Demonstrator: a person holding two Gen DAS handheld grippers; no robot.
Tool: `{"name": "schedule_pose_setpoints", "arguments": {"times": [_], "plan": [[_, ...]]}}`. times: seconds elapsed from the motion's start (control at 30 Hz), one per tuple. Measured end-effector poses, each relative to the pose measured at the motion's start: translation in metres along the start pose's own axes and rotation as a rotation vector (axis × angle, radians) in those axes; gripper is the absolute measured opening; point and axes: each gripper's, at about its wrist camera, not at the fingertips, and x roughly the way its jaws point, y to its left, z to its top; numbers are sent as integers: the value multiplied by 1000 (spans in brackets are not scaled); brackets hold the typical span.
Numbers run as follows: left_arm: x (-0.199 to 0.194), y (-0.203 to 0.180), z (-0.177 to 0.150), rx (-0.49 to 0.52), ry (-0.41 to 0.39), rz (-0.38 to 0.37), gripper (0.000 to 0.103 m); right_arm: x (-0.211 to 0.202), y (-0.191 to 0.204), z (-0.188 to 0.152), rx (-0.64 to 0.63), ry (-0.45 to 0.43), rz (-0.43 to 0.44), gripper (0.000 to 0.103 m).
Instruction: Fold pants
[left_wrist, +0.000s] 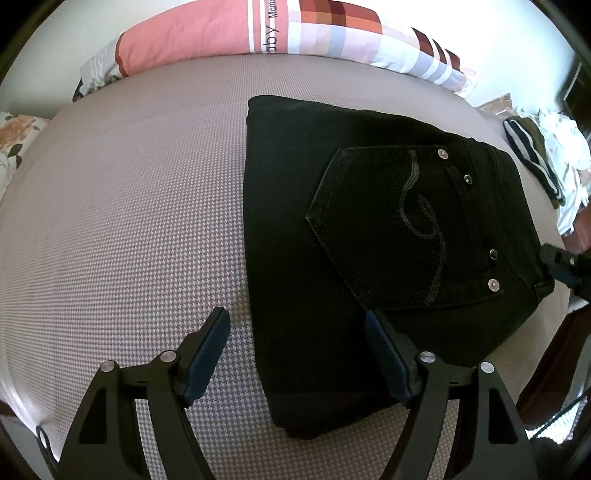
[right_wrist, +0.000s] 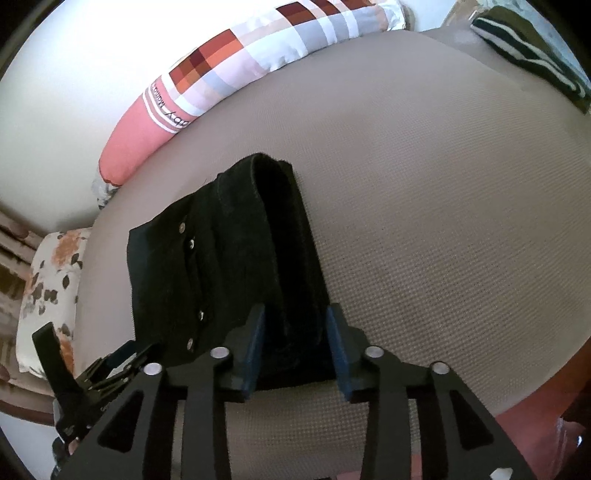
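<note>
The folded black pants (left_wrist: 388, 236) lie on the bed (left_wrist: 129, 221), a compact dark block with the back pocket (left_wrist: 402, 225) and its rivets facing up. In the left wrist view their straight left edge runs down the middle of the picture, and a wide bare stretch of grey woven sheet lies open to the left of it; on the right the waistband side sits close to the bed's edge, where dark red wood shows. Along the far side a long pink and checked pillow (left_wrist: 258, 33) lies against the wall, well apart from the pants, and a heap of striped and white clothes (left_wrist: 546, 158) sits at the far right corner. In the right wrist view the sheet to the right of the pants is also bare. The left gripper (left_wrist: 297, 354) hangs spread wide over the near left edge of the pants, its right finger above the cloth, the left above the sheet, holding nothing. The right gripper (right_wrist: 295, 347) stands partly open astride the thick folded end, its blue pads (right_wrist: 255, 350) at either side; whether they touch the cloth cannot be told.
</note>
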Motion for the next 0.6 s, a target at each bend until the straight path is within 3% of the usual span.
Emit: {"name": "schedule_pose_setpoints", "arguments": {"times": [0.13,0.6], "plan": [[0,-1,2,3,-3,4,78,3,7,8,-34,-6,-19,50],[-3,4,10,23,6,0,79,25,5,22,-85,30,-36,57]]}}
